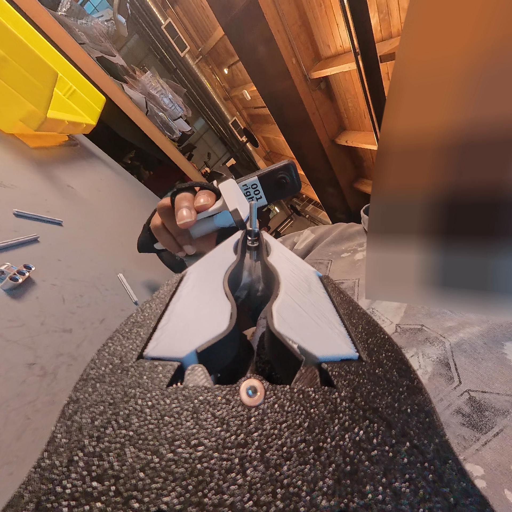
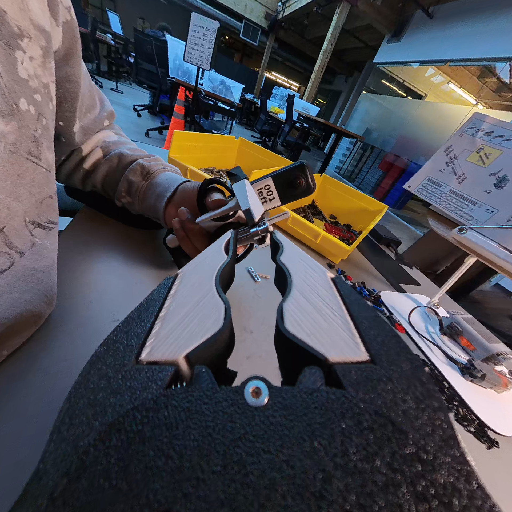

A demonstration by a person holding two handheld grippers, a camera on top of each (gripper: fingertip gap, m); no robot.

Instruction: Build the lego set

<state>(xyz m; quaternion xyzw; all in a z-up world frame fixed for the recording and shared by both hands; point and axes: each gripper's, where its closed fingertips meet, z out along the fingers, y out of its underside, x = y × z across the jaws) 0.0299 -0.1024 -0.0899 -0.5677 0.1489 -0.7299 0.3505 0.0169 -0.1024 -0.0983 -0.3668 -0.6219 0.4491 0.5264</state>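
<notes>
In the left wrist view my left gripper [image 1: 252, 241] is shut on a thin grey axle [image 1: 252, 214] with a black bush on it, and the axle sticks out past the tips. The right gripper [image 1: 240, 219], held by a gloved hand [image 1: 177, 221], sits just beyond and meets the axle's far end. In the right wrist view my right gripper [image 2: 254, 235] has its tips closed on a small grey axle-and-bush assembly [image 2: 257, 228] held above the table. The left gripper [image 2: 243, 205] grips the same assembly from the far side.
Two yellow bins [image 2: 313, 235] of small parts stand behind, one also in the left wrist view [image 1: 47, 91]. An instruction sheet [image 2: 471, 169] and a white board [image 2: 401, 302] with a wired motor block are at the right. Loose axles [image 1: 37, 217], a grey connector [image 1: 16, 274] and a grey beam [image 2: 254, 274] lie on the table. Left and right tips are no more than a few centimetres apart.
</notes>
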